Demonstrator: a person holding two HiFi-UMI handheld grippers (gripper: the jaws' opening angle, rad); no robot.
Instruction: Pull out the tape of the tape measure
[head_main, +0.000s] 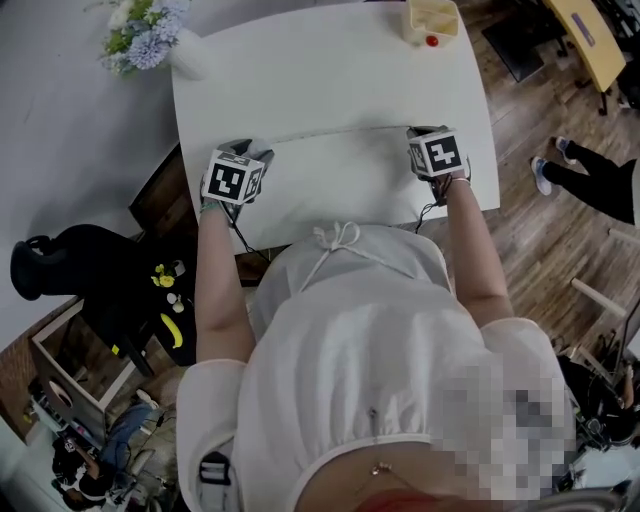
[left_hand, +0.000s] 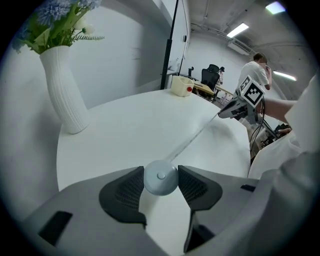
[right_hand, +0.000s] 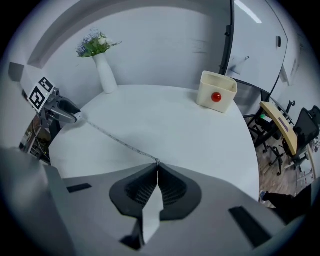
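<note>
- Wearer: a white gathered garment (head_main: 350, 330) with a drawstring bow fills the near part of the head view. Two bare forearms (head_main: 215, 290) reach forward to the surface.
- Left tool (left_hand: 160, 172): grey moulded shell with dark pads (left_hand: 122, 192) that carry a fine ribbed grid. The jaws stand partly apart and clamp the tape measure (left_hand: 160, 182) from both sides, with the pads touching its rim.
- Tape measure: a small round case, smooth and pale blue-grey, with a small raised button at its centre. It sits between the left tool's jaws over the near left part of the surface. Whether it rests on the surface cannot be told.
- Right tool (right_hand: 156, 164): same grey shell and ribbed dark pads. The jaws are pressed together and pinch the free end of the tape (right_hand: 115, 136) at their very tips.
- Tape: a thin, narrow, pale band with fine markings. It is drawn out of the case and runs in one line from tool to tool along the near side of the surface. It shows only as a faint line in the head view.
- Marker cube (head_main: 232, 180): one on each tool, with black-and-white square patterns on its faces.
- Surface (head_main: 330, 70): matt white, smooth, rectangular with rounded corners.
- Far left corner: a tall white vase (left_hand: 62, 95) with vertical ribs, narrowing toward the neck. It holds blue and white flowers (left_hand: 55, 20).
- Far right corner: a cream open box (right_hand: 216, 86) with rounded corners and a round red spot (right_hand: 216, 97) on its front.
- Beyond the surface: wood-plank floor (head_main: 560, 230).
</note>
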